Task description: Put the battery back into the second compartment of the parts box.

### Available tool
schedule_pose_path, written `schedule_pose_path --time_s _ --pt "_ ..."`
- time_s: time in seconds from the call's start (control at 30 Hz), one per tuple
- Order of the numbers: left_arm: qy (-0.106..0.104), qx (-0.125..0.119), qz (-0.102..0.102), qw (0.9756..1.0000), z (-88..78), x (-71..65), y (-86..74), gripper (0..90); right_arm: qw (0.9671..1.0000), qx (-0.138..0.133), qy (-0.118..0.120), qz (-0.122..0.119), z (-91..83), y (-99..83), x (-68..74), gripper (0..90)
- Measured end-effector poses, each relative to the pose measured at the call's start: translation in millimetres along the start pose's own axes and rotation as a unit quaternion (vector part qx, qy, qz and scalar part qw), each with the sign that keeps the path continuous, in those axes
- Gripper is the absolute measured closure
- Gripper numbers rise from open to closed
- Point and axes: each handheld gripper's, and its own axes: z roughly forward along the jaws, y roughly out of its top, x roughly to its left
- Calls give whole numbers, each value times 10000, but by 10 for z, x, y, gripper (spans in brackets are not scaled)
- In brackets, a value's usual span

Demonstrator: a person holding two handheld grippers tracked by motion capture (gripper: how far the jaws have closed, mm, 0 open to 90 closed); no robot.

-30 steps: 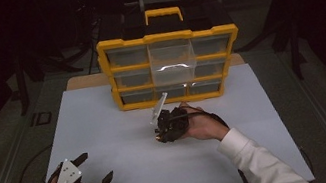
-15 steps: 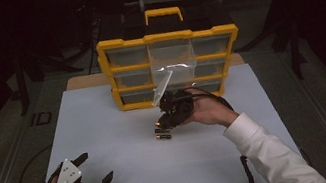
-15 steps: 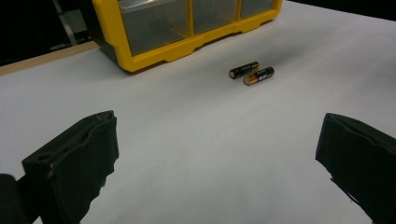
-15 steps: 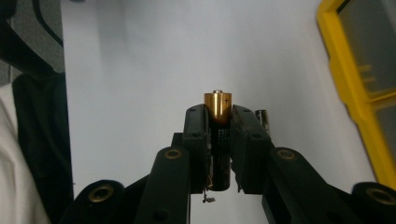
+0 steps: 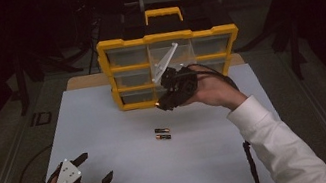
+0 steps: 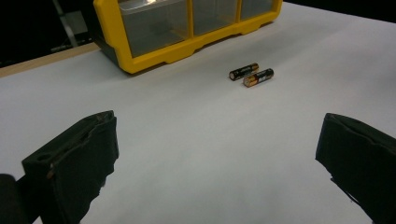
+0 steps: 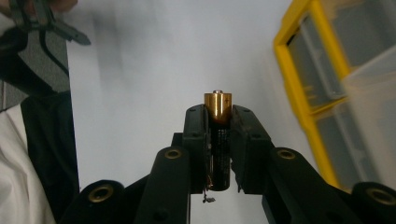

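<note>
Just in front of the yellow organiser [image 5: 171, 64], which stands upright at the far side of the white table [image 5: 106, 127] with its clear drawers facing the person, two batteries [image 5: 162, 133] lie side by side on the bare sheet — close together, well apart from either tool. From the left gripper view they [image 6: 251, 74] sit beyond the open jaws, with the organiser's [image 6: 140, 60] lower yellow edge behind them and nothing between.

The right gripper [image 5: 165, 103] is up off the table, held in front of the organiser's lower drawers by a hand [image 5: 214, 90] in a white sleeve [image 5: 277, 147] that reaches in from the lower right; its grey plate tilts up against the middle drawers. Its jaws are clamped on a third battery [image 7: 218, 140] — the gold end with the plus mark sticks out past the pads, and the dark body is pinched between them.

The left gripper [image 5: 94, 170] rests low at the near left corner of the table, jaws spread wide and holding nothing, pointing toward the table's middle.
</note>
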Motion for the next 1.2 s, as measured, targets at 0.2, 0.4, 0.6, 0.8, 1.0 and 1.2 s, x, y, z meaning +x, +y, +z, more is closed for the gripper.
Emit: schedule_pose_path --time_s 0.2,0.4,0.6,0.8,1.0,1.2 --pt "-6 15 -5 10000 -1 1 0 2 9998 -161 -43 119 -212 101 -92 764" --pt "-11 28 -2 10000 3 -1 -2 2 9990 -354 -154 217 -453 217 -191 764" --pt "-19 43 -10 10000 5 -4 -4 2 9972 -507 -341 438 -667 348 -307 764" --pt "-10 29 -16 10000 1 0 -5 2 9936 -610 -591 750 -762 393 -428 763" --pt "-23 44 8 10000 5 -3 -3 2 9892 -556 -849 1061 -782 404 -569 763" --pt "-1 61 23 10000 9 -12 -2 2 9869 -733 -933 1096 -768 396 -626 353"
